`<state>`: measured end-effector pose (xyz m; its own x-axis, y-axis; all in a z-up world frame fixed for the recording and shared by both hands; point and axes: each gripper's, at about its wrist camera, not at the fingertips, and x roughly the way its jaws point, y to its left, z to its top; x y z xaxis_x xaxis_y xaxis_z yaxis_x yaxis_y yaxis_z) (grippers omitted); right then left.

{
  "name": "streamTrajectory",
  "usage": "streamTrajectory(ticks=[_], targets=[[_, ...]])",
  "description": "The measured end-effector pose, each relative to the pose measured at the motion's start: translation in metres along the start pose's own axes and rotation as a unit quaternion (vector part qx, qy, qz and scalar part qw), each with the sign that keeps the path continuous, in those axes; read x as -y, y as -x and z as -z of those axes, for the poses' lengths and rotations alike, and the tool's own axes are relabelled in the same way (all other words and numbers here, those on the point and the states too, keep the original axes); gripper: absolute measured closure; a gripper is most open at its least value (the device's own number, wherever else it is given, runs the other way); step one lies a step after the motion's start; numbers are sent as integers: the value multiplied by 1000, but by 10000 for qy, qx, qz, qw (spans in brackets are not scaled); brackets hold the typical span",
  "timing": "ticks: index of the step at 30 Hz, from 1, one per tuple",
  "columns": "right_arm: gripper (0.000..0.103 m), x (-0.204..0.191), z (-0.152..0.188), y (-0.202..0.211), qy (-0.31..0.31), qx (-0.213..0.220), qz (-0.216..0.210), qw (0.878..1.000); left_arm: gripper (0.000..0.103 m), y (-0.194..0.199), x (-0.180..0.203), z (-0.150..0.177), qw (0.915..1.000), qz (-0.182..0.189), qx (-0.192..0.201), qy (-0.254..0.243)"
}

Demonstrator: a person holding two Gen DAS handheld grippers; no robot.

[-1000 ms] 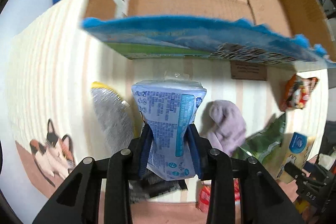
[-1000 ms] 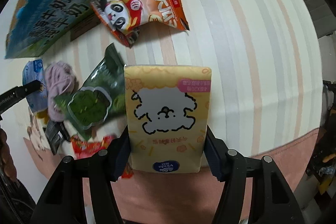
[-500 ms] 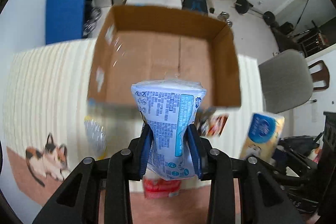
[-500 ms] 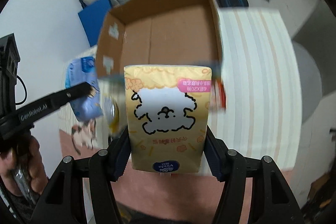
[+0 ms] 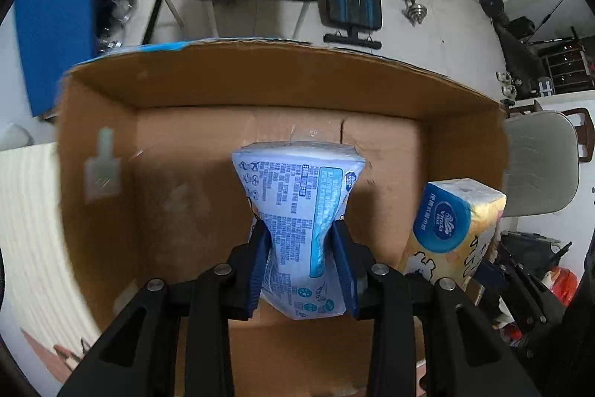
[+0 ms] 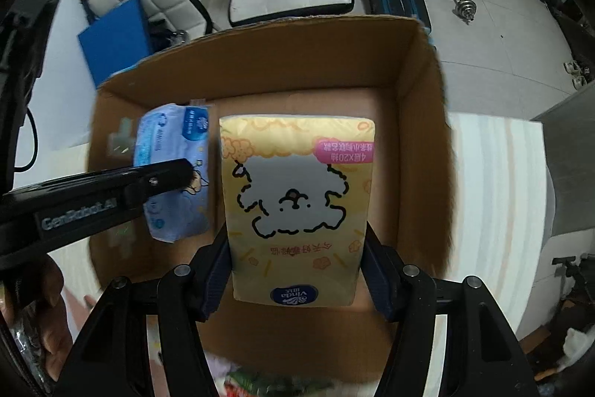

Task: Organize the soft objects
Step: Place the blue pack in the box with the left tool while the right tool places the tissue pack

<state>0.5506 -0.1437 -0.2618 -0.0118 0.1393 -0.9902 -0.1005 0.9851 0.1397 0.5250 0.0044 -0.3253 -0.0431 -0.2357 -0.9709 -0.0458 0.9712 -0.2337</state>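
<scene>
Blue fingers pinching tissue pack

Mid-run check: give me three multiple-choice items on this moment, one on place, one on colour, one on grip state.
1. The blue tissue pack hangs over:
A. the cardboard box
B. the grey chair
C. the striped cloth

2. The pack in the right tool is mainly:
A. green
B. yellow
C. red

3. The left tool is:
A. open and empty
B. resting on the box floor
C. shut on a pack

Answers: 1 A, box floor shows behind the pack. 2 B, the yellow tissue pack bears a dog drawing. 3 C, its pads pinch the pack's waist.
</scene>
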Motion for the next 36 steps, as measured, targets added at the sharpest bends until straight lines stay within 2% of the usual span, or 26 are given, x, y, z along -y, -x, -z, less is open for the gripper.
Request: streamTrajectory(ticks=[5, 13, 17, 18, 20, 22, 25, 27, 29, 33, 36], targets=[[38, -5, -22, -33, 15, -122, 130, 9998, 71, -25, 2, -17, 9993, 253, -272, -91], [37, -10, -38, -58, 84, -232, 407, 9989, 68, -44, 3, -30, 9987, 205, -443, -164], [37, -7, -44, -65, 55, -311, 377, 9988, 67, -46, 1, -32, 9978, 312, -588, -41], [36, -7, -44, -64, 64, -303, 365, 9989, 64, -46, 1, -32, 9975, 339, -617, -28], [34, -6, -46, -62, 68, -284, 390, 9988, 49, -39, 1, -31, 9980, 315, -555, -47], [29, -9, -46, -56, 117, -275, 442, 9986, 24, -27, 3, -27, 9991, 165, -366, -147], [17, -11, -43, -45, 160, -262, 496, 9983, 10, -10, 1, -20, 9995, 21, -186, -242], [4, -12, -41, -37, 165, -243, 484, 9984, 5, 3, 0, -12, 9993, -131, -65, -333], [0, -15, -35, -27, 191, -208, 487, 9984, 4, 19, -3, -2, 9989, -261, 126, -372], [0, -21, -22, -6, 264, -83, 533, 9982, 2, 43, -9, 20, 9977, -417, 384, -359], [0, -27, -2, 18, 363, 169, 493, 9980, 2, 61, -12, 41, 9961, -529, 595, -376]])
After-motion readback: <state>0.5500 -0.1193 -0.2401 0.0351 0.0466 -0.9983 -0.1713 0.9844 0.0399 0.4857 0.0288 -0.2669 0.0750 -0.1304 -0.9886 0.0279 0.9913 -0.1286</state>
